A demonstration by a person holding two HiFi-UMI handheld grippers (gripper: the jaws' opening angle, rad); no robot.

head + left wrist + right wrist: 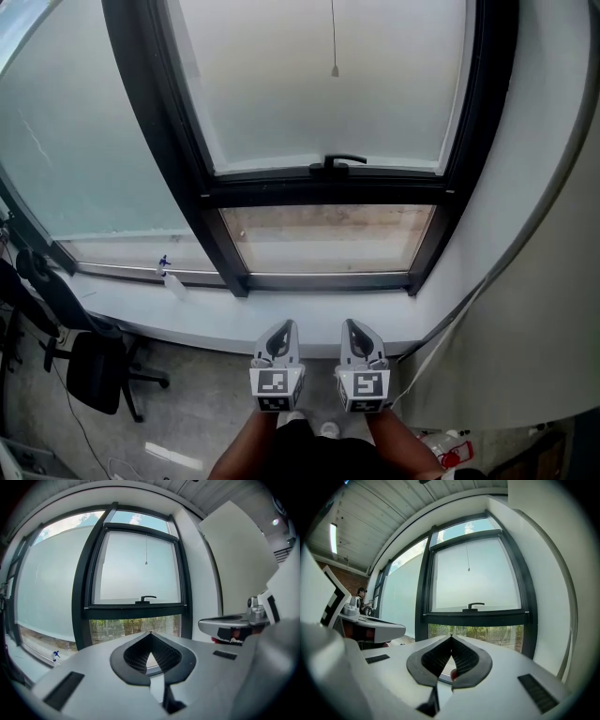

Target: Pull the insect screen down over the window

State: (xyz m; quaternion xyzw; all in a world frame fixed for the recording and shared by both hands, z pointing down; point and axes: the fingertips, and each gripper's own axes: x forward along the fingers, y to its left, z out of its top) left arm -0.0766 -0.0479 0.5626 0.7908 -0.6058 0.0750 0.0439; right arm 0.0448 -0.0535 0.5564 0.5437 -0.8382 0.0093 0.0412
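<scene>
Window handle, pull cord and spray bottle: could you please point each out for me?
window handle (336, 163), head view, on its black lever.
pull cord (335, 71), head view, on its end weight.
spray bottle (173, 283), head view, on its body.

left tongs (284, 324) / right tongs (351, 323): grey | pads (136, 656): black, ribbed | shoes (328, 429): perhaps white

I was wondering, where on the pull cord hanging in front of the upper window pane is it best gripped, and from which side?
Probably grip the pull cord just above the small bob at its lower end. The cord is thin and hangs straight and free, so the bob should stop the grip sliding off on the downward pull. Come straight in from the room side, with one jaw on either side of the cord.
</scene>
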